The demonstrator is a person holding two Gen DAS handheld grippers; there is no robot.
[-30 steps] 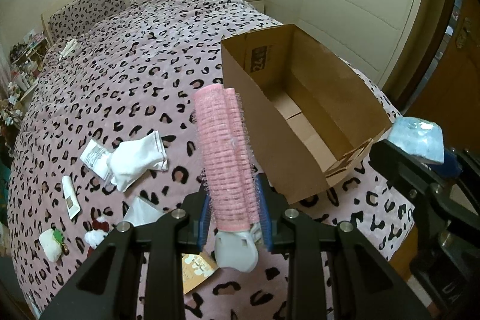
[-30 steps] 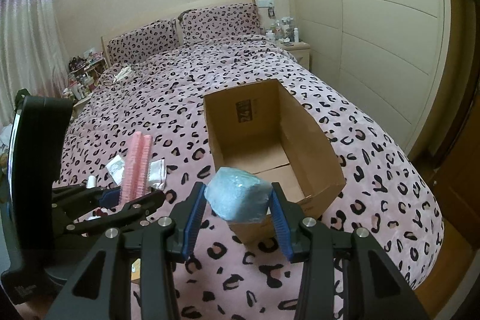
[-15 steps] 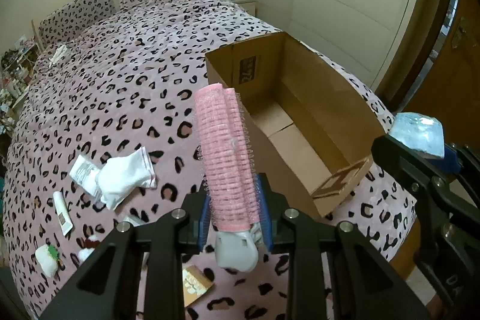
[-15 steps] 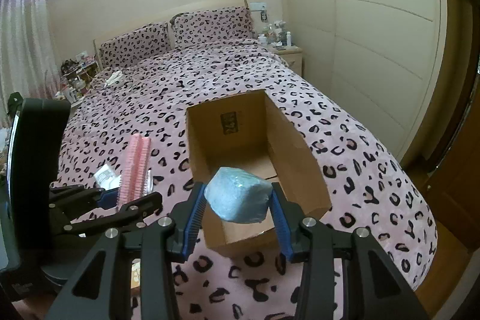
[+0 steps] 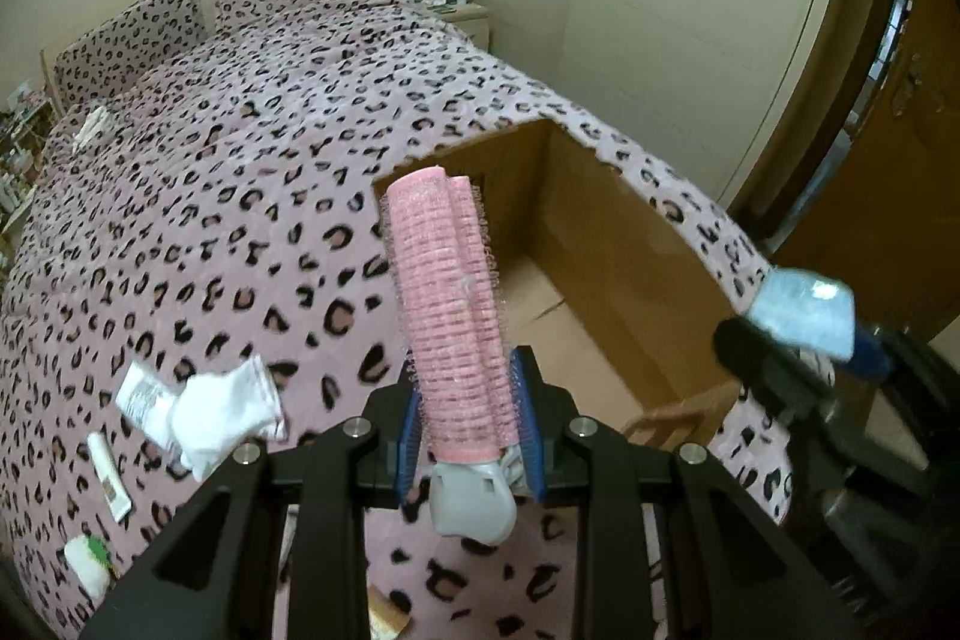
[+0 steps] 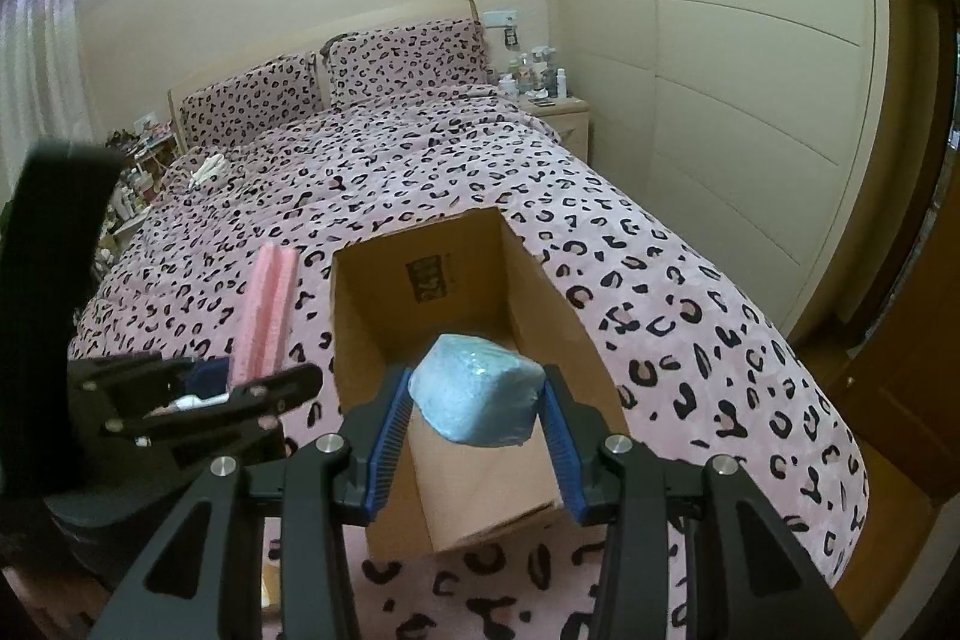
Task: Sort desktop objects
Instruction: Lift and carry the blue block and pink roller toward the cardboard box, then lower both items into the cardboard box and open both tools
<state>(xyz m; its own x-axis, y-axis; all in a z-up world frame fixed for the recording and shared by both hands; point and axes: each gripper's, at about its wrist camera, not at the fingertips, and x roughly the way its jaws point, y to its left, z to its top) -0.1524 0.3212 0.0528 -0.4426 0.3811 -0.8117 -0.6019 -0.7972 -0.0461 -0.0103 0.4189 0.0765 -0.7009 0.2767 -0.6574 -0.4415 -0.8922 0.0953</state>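
Observation:
My left gripper (image 5: 471, 427) is shut on a pink hair roller clip (image 5: 447, 304) with a grey handle, which stands upright in front of the open cardboard box (image 5: 630, 244). In the right wrist view my right gripper (image 6: 477, 427) is shut on a light blue wrapped packet (image 6: 474, 388), held over the near end of the cardboard box (image 6: 372, 316). The box lies on the leopard-print bed and looks empty. The left gripper (image 6: 198, 394) with the pink clip (image 6: 267, 304) shows at left, beside the box. The blue packet (image 5: 804, 307) also shows at the right edge of the left wrist view.
On the bedspread (image 5: 240, 160) at left lie a white sock (image 5: 222, 415), a white packet (image 5: 138, 394), a small tube (image 5: 108, 475) and a white-green item (image 5: 90, 568). A nightstand (image 6: 552, 106) with bottles stands by the headboard. A wooden door (image 5: 900, 100) is at right.
Both grippers have moved toward the box with their loads; the box now sits closer and more under the right gripper. The sock and packets slid left and down in the left view.

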